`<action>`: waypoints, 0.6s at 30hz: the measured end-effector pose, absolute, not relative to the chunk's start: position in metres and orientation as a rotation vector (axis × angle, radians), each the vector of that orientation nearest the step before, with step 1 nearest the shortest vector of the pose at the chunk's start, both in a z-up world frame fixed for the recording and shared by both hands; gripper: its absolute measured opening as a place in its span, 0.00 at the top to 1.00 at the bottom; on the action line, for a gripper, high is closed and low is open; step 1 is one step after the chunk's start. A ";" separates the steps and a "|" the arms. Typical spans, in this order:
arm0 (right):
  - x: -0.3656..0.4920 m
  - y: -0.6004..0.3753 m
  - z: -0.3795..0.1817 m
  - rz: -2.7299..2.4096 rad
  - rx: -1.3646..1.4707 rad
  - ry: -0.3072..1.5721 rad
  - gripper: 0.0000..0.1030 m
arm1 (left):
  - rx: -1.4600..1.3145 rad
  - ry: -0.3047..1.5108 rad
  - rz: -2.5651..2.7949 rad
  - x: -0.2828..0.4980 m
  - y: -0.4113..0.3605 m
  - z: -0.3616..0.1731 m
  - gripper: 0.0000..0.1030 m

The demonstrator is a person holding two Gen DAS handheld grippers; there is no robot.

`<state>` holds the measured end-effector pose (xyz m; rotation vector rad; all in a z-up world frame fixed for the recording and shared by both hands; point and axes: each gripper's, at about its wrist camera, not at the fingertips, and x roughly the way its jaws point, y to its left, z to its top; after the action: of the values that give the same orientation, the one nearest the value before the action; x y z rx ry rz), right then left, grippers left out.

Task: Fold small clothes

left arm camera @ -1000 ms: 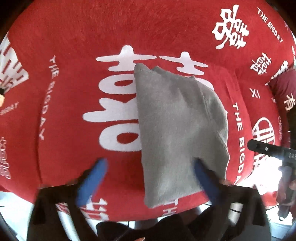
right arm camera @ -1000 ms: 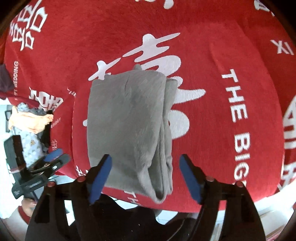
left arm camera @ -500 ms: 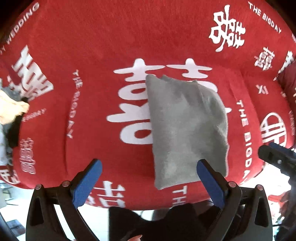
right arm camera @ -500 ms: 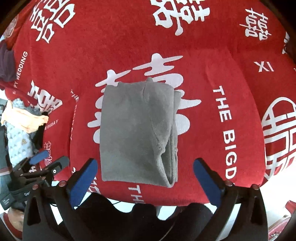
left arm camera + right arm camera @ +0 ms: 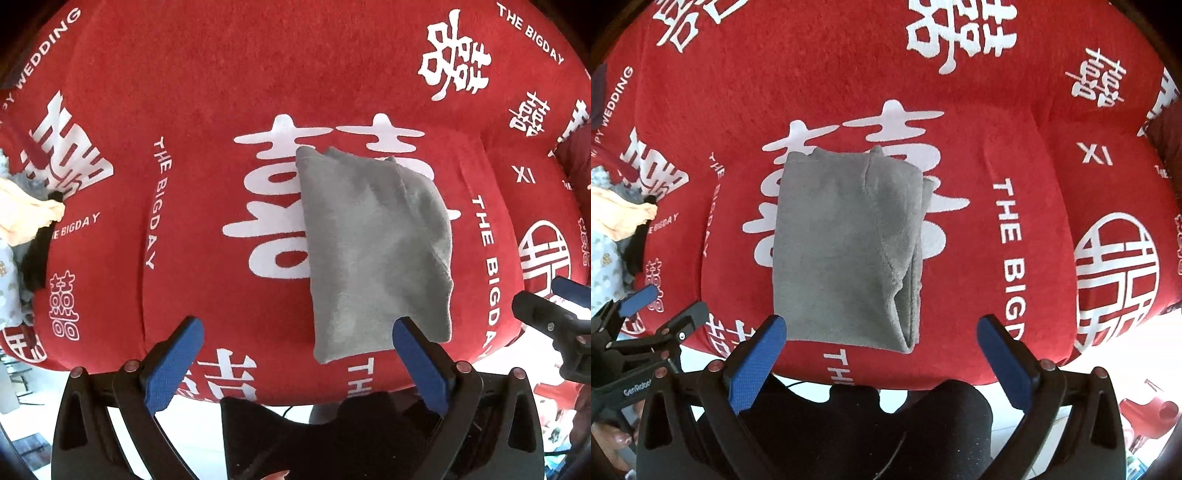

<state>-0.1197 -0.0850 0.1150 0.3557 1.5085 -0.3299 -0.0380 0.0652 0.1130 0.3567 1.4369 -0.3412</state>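
A grey garment (image 5: 373,251) lies folded into a rectangle on the red cushion (image 5: 207,110), near its front edge; it also shows in the right wrist view (image 5: 846,251). My left gripper (image 5: 295,350) is open and empty, held back from the cushion's front edge, its right finger just in front of the garment's near corner. My right gripper (image 5: 882,350) is open and empty, just in front of the garment's near edge. Each gripper shows at the edge of the other's view, the right one (image 5: 550,317) and the left one (image 5: 646,325).
The red cushion (image 5: 1034,110) has white lettering and Chinese characters. A pile of other small clothes (image 5: 22,229) lies at its left end, also in the right wrist view (image 5: 617,229). A dark red item (image 5: 1167,129) sits at the right. Light floor shows below the front edge.
Both grippers have pulled back from the grey garment toward the cushion's front edge and opened wider. The garment stays folded in place.
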 end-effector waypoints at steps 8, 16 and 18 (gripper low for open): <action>-0.114 -0.079 0.110 -0.335 0.305 1.535 0.00 | 0.288 1.477 -0.305 -0.035 0.070 0.111 0.00; -0.110 -0.076 0.107 -0.331 0.290 1.562 0.00 | 0.275 1.481 -0.280 -0.032 0.074 0.107 0.00; -0.109 -0.076 0.107 -0.331 0.284 1.562 0.00 | 0.272 1.482 -0.277 -0.032 0.074 0.106 0.00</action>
<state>-0.1088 -0.0759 0.1068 0.2843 1.5621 -0.3314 -0.0325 0.0738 0.1065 0.2717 1.4815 -0.2768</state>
